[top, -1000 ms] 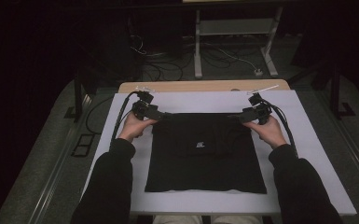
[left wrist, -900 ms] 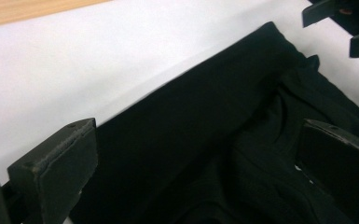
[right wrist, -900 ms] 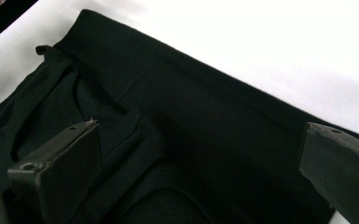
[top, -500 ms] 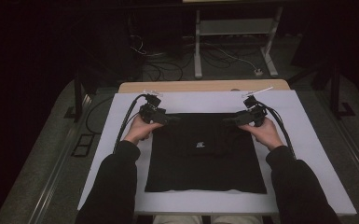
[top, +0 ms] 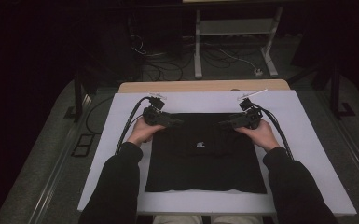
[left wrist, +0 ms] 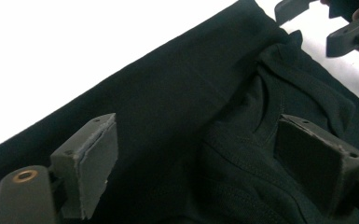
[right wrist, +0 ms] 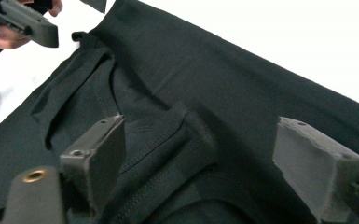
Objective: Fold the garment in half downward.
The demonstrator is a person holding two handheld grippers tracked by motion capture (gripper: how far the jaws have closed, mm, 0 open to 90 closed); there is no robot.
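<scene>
A black folded garment [top: 205, 154] lies flat on the white table top [top: 303, 140], with a small white label at its middle. My left gripper [top: 175, 123] reaches over the garment's far left corner, my right gripper [top: 225, 124] over its far right corner. In the left gripper view the left gripper [left wrist: 200, 154] stands wide with a stitched fold of black cloth [left wrist: 242, 154] between its pads. The right gripper [right wrist: 205, 154] likewise straddles a hemmed fold [right wrist: 168, 144]. Both pairs of jaws have just been closing, and neither pair presses the cloth.
A wooden table edge [top: 205, 87] runs behind the white top. Beyond it, cables [top: 168, 70] and a white desk frame [top: 233, 28] sit on the dark floor. Cables trail from both grippers along the table's sides.
Both hands have shifted slightly inward, and the grippers now sit over the garment's far corners. The garment lies as before.
</scene>
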